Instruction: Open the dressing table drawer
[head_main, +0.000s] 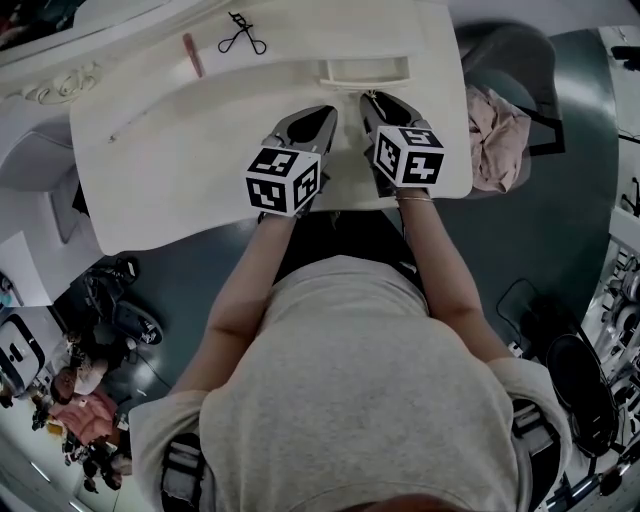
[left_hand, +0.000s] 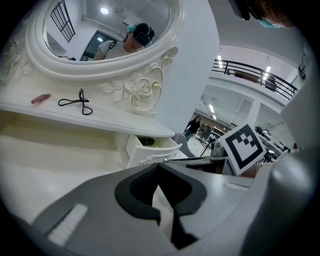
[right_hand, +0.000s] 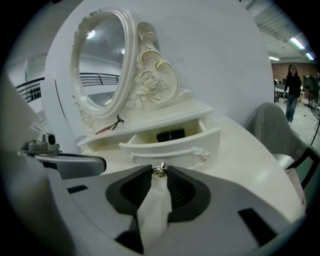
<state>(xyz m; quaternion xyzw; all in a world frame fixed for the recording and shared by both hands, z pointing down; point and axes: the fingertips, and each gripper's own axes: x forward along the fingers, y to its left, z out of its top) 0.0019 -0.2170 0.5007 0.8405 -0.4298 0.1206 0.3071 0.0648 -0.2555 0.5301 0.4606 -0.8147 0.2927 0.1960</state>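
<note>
The small white drawer (right_hand: 175, 145) of the dressing table (head_main: 200, 150) stands pulled partway out, with a black object (right_hand: 171, 135) inside. My right gripper (right_hand: 159, 171) is shut on the drawer's metal knob (right_hand: 160, 170), which sits pinched between its dark fingertips. From the head view the drawer (head_main: 365, 70) lies just beyond the right gripper (head_main: 372, 97). My left gripper (head_main: 325, 112) hovers over the tabletop beside it, apart from the drawer (left_hand: 150, 150). Its jaw tips meet with nothing between them, so the left gripper (left_hand: 159, 166) is shut.
An oval mirror (right_hand: 100, 65) in a carved frame rises behind the drawer. An eyelash curler (head_main: 242, 37) and a pink stick (head_main: 193, 54) lie on the shelf to the left. A grey chair with pink cloth (head_main: 495, 130) stands right of the table.
</note>
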